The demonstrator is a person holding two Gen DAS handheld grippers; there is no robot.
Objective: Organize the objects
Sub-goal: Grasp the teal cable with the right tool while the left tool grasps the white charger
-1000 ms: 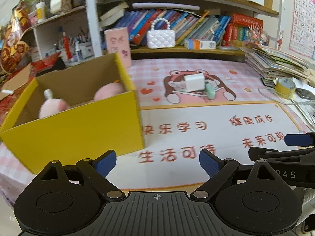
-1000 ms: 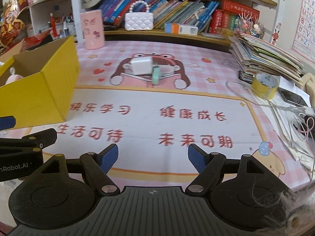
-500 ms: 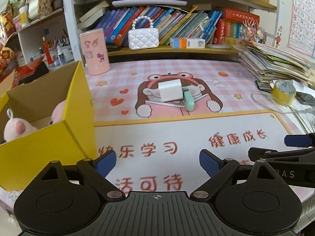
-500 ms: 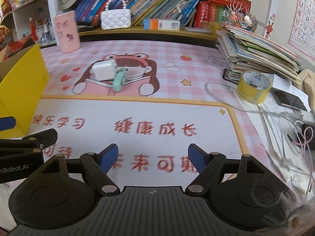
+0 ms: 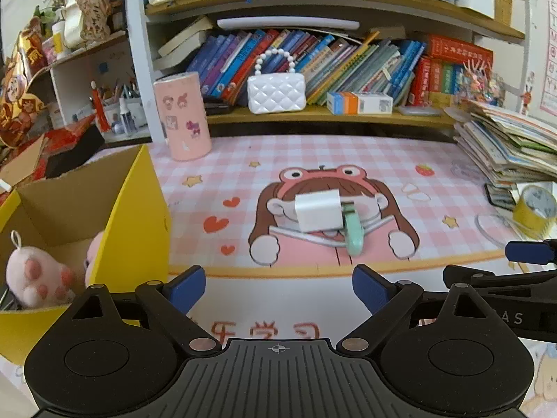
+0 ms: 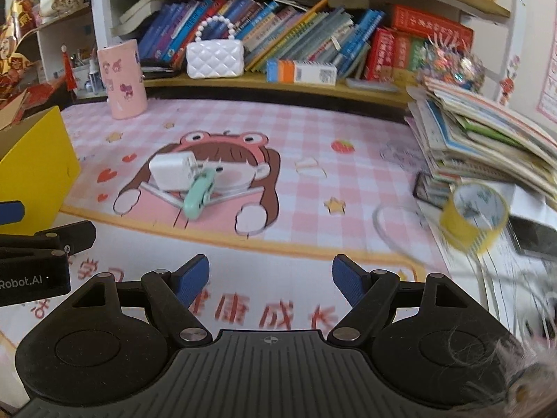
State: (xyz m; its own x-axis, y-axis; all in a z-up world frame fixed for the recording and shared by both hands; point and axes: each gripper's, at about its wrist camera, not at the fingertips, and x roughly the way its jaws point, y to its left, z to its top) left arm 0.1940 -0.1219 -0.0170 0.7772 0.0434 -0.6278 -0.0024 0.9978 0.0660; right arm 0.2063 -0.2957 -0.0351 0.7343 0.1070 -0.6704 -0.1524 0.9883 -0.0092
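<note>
Plush toys (image 5: 38, 278) boxed; white charger (image 5: 318, 210), green item (maybe clip) (image 5: 354, 235) ahead of released, empty fingers (image 5: 370, 291), both grippers.

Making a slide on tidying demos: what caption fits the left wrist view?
Open left gripper faces a white charger and mint clip on the pink mat; yellow box beside.

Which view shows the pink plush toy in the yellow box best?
The left wrist view: the pink plush toy lies visible inside the open yellow box. The right wrist view catches only the box's outer corner; the toy is out of sight there.
</note>
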